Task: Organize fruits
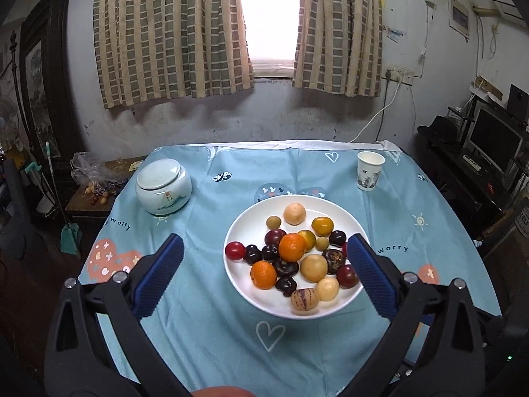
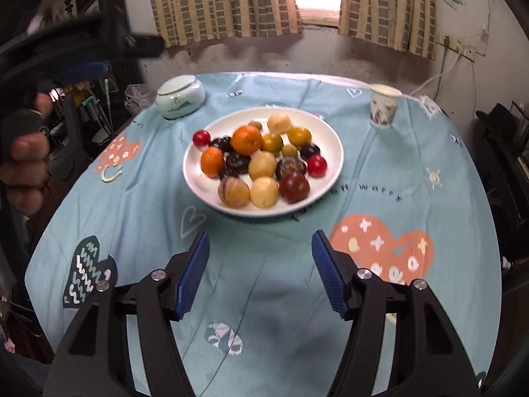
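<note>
Both ribbed-padded grippers, left gripper (image 1: 264,264) and right gripper (image 2: 261,268), gape empty over glossy round plate (image 1: 238,284) of smooth fruits (image 1: 292,247).

Appeared as a lived-in home room: checked curtains (image 1: 172,33) over a window (image 1: 271,16), a table under a printed cloth (image 1: 211,314), a lidded ceramic jar (image 1: 163,187), monitor (image 1: 494,142) on a side shelf.

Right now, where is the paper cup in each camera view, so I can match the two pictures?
Left wrist view: the paper cup stands upright near the table's far right corner, beyond the white plate.
Right wrist view: the paper cup stands at upper right, again beyond and to the right of the plate.
Shared landmark: the lidded ceramic jar at the far left.
</note>
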Available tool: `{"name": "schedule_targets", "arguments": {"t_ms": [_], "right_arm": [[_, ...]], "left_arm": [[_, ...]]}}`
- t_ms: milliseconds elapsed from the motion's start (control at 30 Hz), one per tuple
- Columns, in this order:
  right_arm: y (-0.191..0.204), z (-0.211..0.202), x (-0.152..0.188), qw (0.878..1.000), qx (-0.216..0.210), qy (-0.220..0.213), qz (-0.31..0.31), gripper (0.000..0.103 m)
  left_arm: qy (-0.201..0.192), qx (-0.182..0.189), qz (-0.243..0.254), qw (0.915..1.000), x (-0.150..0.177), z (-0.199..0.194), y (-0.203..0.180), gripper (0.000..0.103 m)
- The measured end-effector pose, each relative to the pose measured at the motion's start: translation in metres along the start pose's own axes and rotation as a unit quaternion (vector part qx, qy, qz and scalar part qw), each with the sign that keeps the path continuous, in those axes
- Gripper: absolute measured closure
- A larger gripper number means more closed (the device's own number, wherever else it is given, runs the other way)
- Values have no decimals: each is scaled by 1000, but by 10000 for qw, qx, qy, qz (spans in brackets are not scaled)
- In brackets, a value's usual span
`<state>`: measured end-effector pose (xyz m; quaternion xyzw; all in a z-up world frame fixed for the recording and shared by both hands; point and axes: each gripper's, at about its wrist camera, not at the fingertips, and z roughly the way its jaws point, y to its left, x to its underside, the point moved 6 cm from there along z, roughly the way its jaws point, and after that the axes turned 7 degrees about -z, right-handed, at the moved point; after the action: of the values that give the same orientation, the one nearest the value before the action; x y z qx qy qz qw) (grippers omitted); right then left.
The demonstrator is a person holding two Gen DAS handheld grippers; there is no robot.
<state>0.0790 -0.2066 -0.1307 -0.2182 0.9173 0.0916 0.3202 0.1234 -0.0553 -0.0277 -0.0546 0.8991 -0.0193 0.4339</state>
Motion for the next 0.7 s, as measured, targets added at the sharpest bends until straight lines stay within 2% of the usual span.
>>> {"name": "schedule_targets", "arguments": {"t_ms": [133, 200, 267, 300, 367, 467, 567, 700], "right_arm": [[-3, 2, 15, 9994, 244, 124, 211, 38], [1, -10, 9, 9989, 357, -59, 286, 38], [5, -31, -7, 9956, 775, -364, 391, 38], [5, -39, -14, 9940, 840, -487, 499, 38], [11, -60, -34, 9905, 823, -864, 687, 38], [27, -79, -55, 9876, 973, -1147, 439, 38], [37, -83, -64, 9862, 1053, -1256, 242, 38], [39, -81, -64, 9866, 1034, -1230, 278, 38]], "left_arm": [[-8, -34, 7, 10000, 5, -16, 0, 2], [-8, -276, -31, 9996, 10, -18, 6, 2], [71, -495, -140, 9987, 15, -19, 13, 2], [130, -585, -199, 9980, 17, -17, 17, 2], [193, -753, -212, 9967, 24, -17, 21, 2], [249, -794, -165, 9964, 31, -21, 25, 2], [174, -801, -95, 9966, 36, -31, 28, 3], [137, -831, -54, 9964, 39, -40, 35, 3]]}}
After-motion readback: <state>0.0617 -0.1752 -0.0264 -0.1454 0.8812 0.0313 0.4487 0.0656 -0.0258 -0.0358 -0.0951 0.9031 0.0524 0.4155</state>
